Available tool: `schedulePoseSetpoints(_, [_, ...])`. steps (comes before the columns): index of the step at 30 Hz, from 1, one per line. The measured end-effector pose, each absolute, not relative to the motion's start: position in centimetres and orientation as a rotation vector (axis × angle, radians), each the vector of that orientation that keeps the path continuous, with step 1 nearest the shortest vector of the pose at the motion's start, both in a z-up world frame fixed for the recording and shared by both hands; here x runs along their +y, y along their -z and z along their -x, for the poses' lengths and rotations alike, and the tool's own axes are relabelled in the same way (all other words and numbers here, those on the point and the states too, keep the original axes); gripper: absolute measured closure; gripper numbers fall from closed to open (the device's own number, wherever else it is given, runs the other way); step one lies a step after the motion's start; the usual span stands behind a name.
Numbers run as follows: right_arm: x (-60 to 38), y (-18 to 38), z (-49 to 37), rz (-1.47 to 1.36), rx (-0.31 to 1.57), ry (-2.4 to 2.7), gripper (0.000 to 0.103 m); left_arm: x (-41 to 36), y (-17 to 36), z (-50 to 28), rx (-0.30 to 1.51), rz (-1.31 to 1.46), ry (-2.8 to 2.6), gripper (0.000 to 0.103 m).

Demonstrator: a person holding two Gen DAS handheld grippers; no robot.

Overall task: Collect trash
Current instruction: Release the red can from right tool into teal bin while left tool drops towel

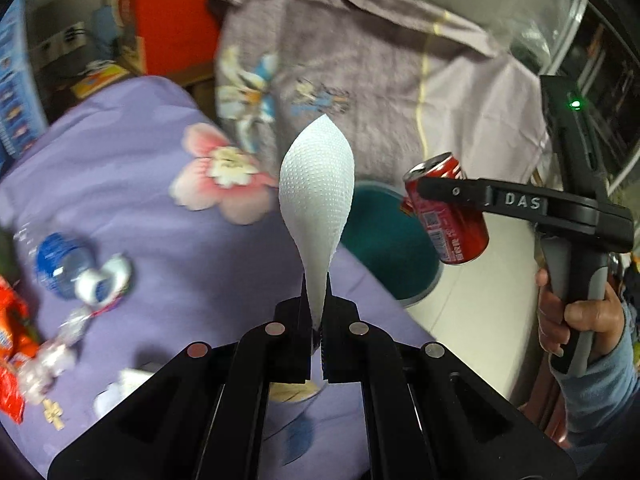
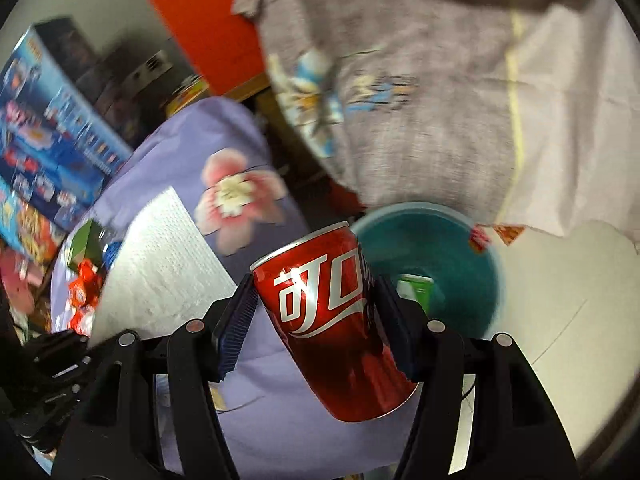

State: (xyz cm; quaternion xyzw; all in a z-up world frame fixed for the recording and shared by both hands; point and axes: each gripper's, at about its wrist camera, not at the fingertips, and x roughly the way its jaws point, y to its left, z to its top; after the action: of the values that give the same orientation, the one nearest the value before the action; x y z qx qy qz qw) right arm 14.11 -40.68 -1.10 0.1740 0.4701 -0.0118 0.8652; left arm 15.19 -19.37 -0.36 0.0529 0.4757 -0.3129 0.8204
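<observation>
Over the purple sheet [image 1: 192,276], from the left wrist camera, the left gripper [image 1: 316,300] has its jaws pinched tight on a white tissue [image 1: 316,196], which stands up from the fingertips in a leaf shape. Beyond the tissue sits a teal bin [image 1: 384,236] on the pale floor [image 1: 472,300], right by the edge of the sheet. To the right, the right gripper [image 1: 436,196] hangs over the bin's rim with a red can [image 1: 448,216] clamped sideways, and a hand [image 1: 572,320] in a blue sleeve grips its handle. Down at left, litter lies on the sheet: a crushed bottle [image 1: 68,264] with a blue label, a red wrapper [image 1: 12,344] and clear plastic scraps [image 1: 52,360], all blurred. A grey cloth [image 1: 360,60] with a flower print hangs behind.

Now the right wrist camera: the right gripper [image 2: 316,308] has its jaws at a middling width, both pads pressed on the can [image 2: 332,320], which tilts with its top toward the bin. The bin [image 2: 468,240] is just past the can, and inside it lies something green and white [image 2: 416,292], maybe a carton; the blur makes it hard to call. At left the tissue [image 2: 160,268] fills the view above the left gripper's dark body, its jaws hidden here. Red wrappers [image 2: 84,292] lie on the sheet [image 2: 180,152] behind it. Blue boxes [image 2: 52,128] stand stacked at far left.
</observation>
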Motion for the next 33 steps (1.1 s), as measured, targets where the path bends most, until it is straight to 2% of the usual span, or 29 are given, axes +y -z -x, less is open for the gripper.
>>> schedulePoseSetpoints(9, [-49.0, 4.1, -12.6, -0.485, 0.996, 0.136, 0.045, -28.7, 4.4, -16.4, 1.099, -0.182, 0.736, 0.099])
schedulePoseSetpoints(16, [-51.1, 7.1, -13.7, -0.527, 1.058, 0.135, 0.045, -32.2, 8.4, -17.7, 1.199, -0.182, 0.73, 0.097])
schedulePoseSetpoints(17, [-51.3, 7.6, -14.0, -0.536, 1.068, 0.129, 0.045, -32.5, 8.7, -18.0, 1.209, -0.179, 0.723, 0.092])
schedulePoseSetpoints(19, [-51.2, 8.1, -14.2, -0.54, 1.08, 0.12, 0.045, -32.5, 9.3, -18.6, 1.221, -0.163, 0.703, 0.072])
schedulePoseSetpoints(20, [-51.1, 8.3, -14.4, -0.536, 1.086, 0.113, 0.045, -32.4, 9.3, -18.7, 1.218, -0.155, 0.695, 0.055])
schedulePoseSetpoints(21, [-51.0, 8.5, -14.6, -0.532, 1.091, 0.108, 0.045, -32.1, 9.3, -18.7, 1.207, -0.149, 0.682, 0.042])
schedulePoseSetpoints(25, [-50.2, 9.1, -15.0, -0.511, 1.109, 0.094, 0.045, -31.5, 8.8, -18.8, 1.183, -0.14, 0.654, 0.031])
schedulePoseSetpoints(27, [-49.9, 9.2, -15.1, -0.505, 1.114, 0.089, 0.045, -31.1, 8.7, -18.8, 1.181, -0.136, 0.647, 0.021])
schedulePoseSetpoints(30, [-49.3, 9.6, -15.4, -0.489, 1.125, 0.079, 0.045, -30.7, 8.5, -18.5, 1.169, -0.142, 0.633, 0.016])
schedulePoseSetpoints(33, [-48.7, 9.9, -15.7, -0.47, 1.142, 0.068, 0.045, -30.0, 8.3, -18.3, 1.168, -0.14, 0.629, 0.015])
